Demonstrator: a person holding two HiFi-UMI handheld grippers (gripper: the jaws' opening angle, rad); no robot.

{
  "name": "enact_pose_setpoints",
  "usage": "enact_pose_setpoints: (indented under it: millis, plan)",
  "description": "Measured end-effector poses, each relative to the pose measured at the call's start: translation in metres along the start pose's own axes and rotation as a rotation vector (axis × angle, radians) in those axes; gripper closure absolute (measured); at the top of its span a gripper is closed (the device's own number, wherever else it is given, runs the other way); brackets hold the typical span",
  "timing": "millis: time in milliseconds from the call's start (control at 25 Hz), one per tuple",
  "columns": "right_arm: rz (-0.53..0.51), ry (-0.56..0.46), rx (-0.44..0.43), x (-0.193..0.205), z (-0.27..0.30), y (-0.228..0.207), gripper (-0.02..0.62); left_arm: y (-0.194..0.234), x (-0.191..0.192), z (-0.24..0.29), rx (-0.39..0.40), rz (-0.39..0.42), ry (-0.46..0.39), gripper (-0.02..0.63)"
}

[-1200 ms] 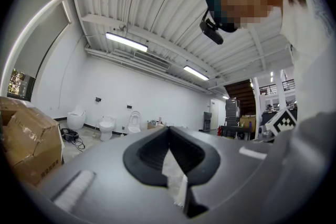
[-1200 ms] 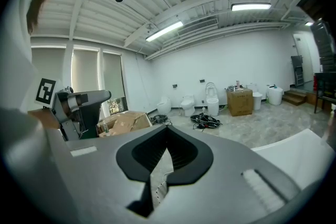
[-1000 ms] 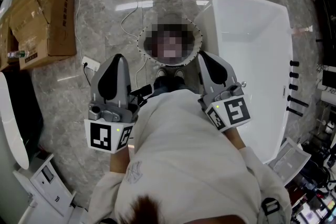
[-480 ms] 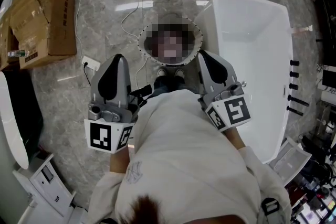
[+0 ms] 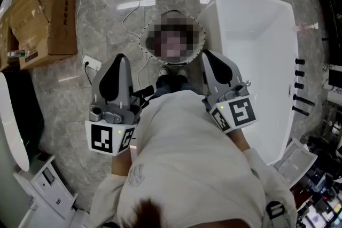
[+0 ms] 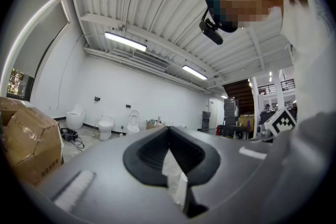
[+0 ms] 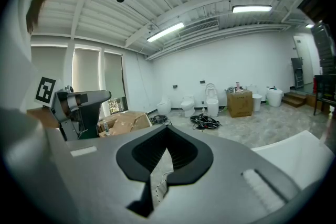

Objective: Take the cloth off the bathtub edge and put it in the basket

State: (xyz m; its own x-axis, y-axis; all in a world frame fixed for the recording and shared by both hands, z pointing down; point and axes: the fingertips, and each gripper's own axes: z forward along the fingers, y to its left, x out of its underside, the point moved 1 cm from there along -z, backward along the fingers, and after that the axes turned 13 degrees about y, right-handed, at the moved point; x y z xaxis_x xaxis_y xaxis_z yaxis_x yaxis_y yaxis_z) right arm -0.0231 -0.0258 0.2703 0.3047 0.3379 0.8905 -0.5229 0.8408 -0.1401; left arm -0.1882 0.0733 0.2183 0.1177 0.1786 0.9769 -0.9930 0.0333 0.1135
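Observation:
Both grippers are held close against my chest, pointing out level over the floor. My left gripper [image 5: 118,59] has its jaws shut with nothing between them, and its own view shows the tips [image 6: 169,128] meeting. The right gripper [image 5: 206,54] is likewise shut and empty, with the tips [image 7: 167,126] together. The white bathtub [image 5: 256,61] stands to the right, its near corner beside the right gripper. A round basket [image 5: 143,45] with a dotted rim sits on the floor ahead between the grippers; a mosaic patch covers its inside. I cannot make out a cloth on the tub's rim.
A cardboard box [image 5: 45,18] lies at the far left with cables [image 5: 128,8] and a white socket block [image 5: 92,65] on the marble floor. A white toilet [image 5: 13,131] stands at the left edge. Black fittings [image 5: 299,83] line the tub's right side. Toilets [image 6: 105,126] stand along the far wall.

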Motion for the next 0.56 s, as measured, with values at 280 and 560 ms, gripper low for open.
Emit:
enact_pose_setpoints:
  millis: [280, 560]
  plan:
    - [0.003, -0.006, 0.002, 0.003, -0.01, -0.006, 0.597, -0.01, 0.0, -0.004, -0.005, 0.007, 0.0, 0.594]
    - [0.001, -0.005, 0.0, 0.008, -0.023, -0.014, 0.597, -0.023, 0.0, -0.006, -0.017, 0.004, -0.003, 0.592]
